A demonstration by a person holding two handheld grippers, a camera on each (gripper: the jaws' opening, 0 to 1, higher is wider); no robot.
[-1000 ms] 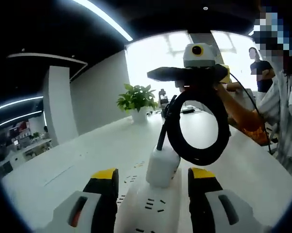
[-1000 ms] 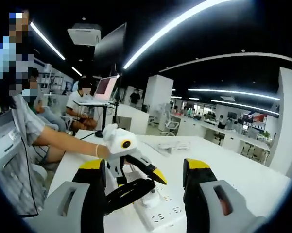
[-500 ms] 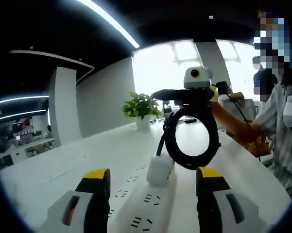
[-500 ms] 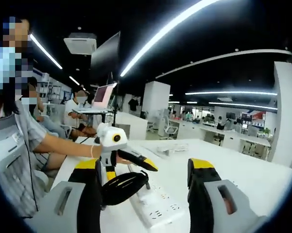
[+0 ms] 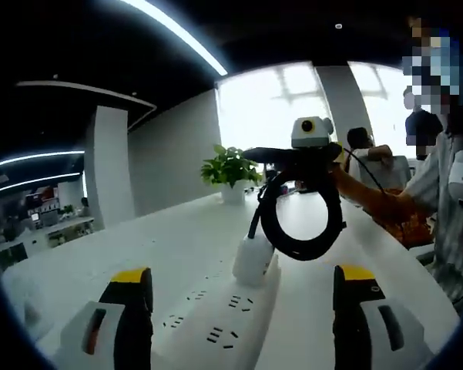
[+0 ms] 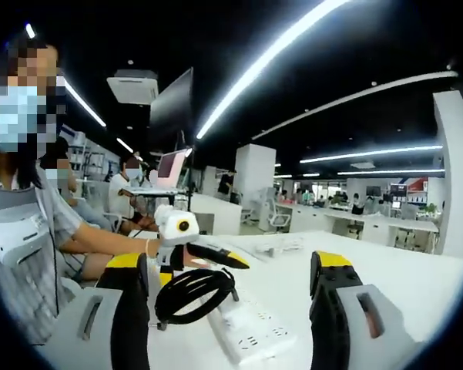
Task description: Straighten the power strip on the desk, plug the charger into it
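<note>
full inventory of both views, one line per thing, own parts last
power strip: 1, white, flat on the desk between the left gripper's jaws
charger: 1, white, standing on the power strip's far end
cable: 1, black, coiled loop hanging above the charger
potted plant: 1, green in a white pot, far end of the desk
desk: 1, white, under everything
laptop: 1, pinkish screen, raised on a stand in the background
seated people: several, background desks
left gripper: 1, grey with yellow tips, jaws wide apart
right gripper: 1, grey with yellow tips, jaws wide apart
</note>
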